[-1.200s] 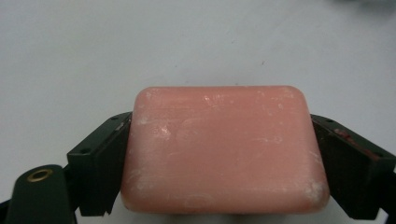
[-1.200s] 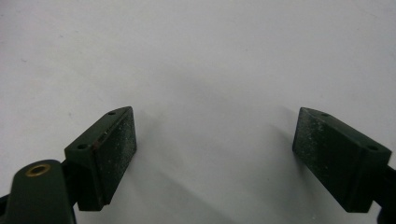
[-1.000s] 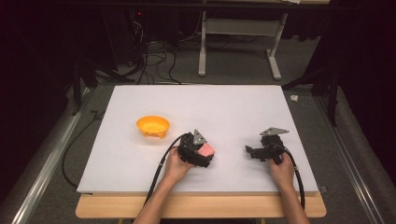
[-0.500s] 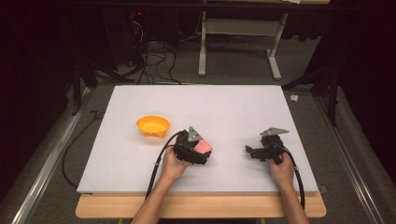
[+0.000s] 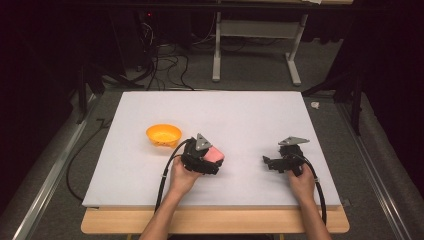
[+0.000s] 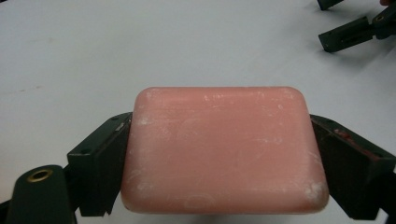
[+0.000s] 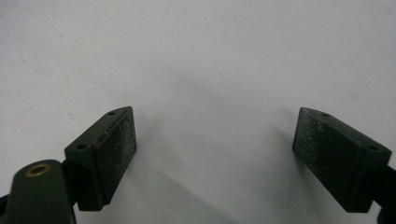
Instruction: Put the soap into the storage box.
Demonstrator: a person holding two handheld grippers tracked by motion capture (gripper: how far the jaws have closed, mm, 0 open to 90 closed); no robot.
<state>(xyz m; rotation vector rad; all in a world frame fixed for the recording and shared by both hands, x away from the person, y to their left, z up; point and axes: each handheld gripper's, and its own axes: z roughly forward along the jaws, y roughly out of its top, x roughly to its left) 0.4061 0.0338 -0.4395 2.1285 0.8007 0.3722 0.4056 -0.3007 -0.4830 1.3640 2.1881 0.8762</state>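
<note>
The left tool is gripping a pink soap bar between its pads; the right tool is resting open above the desk.

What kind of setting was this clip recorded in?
Probably a lab recording bench: a white board on a wooden table, loose black cables on grey carpet, and a white metal desk frame behind, in a dim room.

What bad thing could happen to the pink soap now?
The pink soap is pinched only at its two short ends by the left tongs, so it might slip out and drop onto the white table. If it is headed for the orange bowl, that small, light-looking bowl might tip. The right tongs sit open, too far to catch it.
</note>
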